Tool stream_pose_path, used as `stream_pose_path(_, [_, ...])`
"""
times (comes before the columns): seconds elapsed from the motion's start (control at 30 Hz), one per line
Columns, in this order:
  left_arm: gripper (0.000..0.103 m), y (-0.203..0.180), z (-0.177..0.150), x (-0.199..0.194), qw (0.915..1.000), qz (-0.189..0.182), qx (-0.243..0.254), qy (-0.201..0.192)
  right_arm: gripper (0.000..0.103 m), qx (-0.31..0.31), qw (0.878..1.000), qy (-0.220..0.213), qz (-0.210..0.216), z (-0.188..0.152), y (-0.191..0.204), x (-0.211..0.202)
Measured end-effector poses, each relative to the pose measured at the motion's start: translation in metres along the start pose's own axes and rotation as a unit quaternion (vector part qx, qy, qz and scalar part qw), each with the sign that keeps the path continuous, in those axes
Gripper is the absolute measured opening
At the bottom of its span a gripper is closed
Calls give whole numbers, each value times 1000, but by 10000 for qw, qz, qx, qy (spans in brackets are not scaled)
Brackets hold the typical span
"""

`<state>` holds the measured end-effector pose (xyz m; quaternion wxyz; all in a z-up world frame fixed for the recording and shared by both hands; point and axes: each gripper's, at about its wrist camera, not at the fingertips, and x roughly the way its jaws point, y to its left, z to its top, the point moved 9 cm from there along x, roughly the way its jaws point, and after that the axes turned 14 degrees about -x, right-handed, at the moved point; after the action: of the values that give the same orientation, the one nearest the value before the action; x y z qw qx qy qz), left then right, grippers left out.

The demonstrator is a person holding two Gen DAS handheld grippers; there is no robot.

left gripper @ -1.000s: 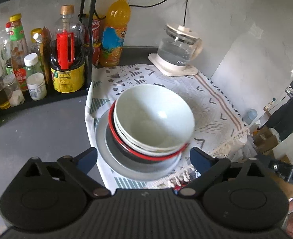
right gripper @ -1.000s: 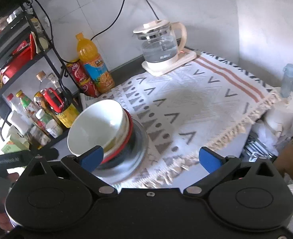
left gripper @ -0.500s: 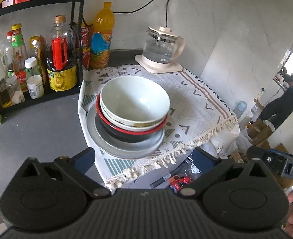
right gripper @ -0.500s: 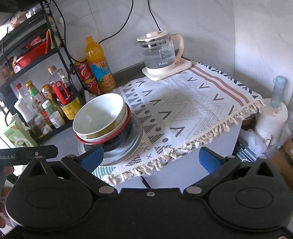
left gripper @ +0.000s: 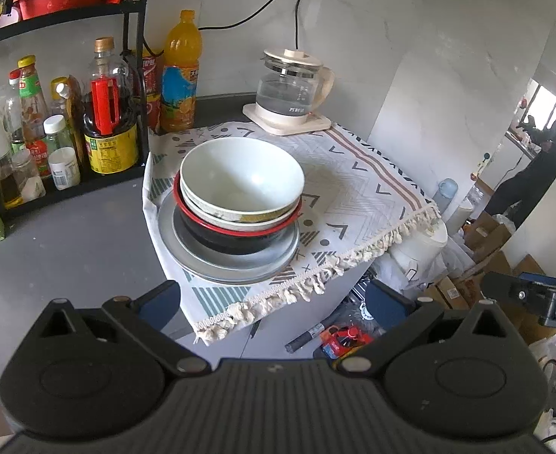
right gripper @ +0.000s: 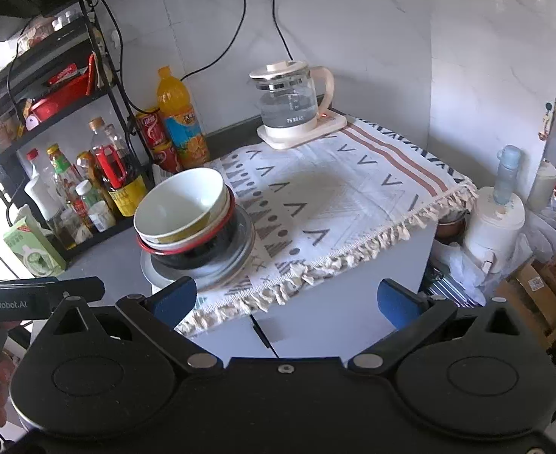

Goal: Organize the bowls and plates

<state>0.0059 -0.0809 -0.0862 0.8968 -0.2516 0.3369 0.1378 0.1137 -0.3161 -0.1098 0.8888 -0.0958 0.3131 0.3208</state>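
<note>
Bowls (left gripper: 240,185) sit nested on a grey plate (left gripper: 228,261) at the patterned cloth's (left gripper: 353,196) left edge on the bench, ahead of both pairs of fingers, touching neither; left gripper (left gripper: 274,299) and right gripper (right gripper: 285,295) are spread wide, empty.

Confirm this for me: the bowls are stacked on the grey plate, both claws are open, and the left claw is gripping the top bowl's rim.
One thing is wrong: the left claw grips nothing. In the left wrist view it hangs open, short of the stack, clear of the top bowl. The rest holds: bowls stacked on the grey plate, right claw open too.
</note>
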Motion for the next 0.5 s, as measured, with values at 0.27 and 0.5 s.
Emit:
stream_pose_path(0.27, [103,-3,-10,-6,9999,10,143,-2,103,12,9999,33,-103,-13,-3,-12])
stream_pose_path(0.5, [103,-3,-12,-11,9999,25,154,-40,103,-49,9999,37,-136,-18,-2,-18])
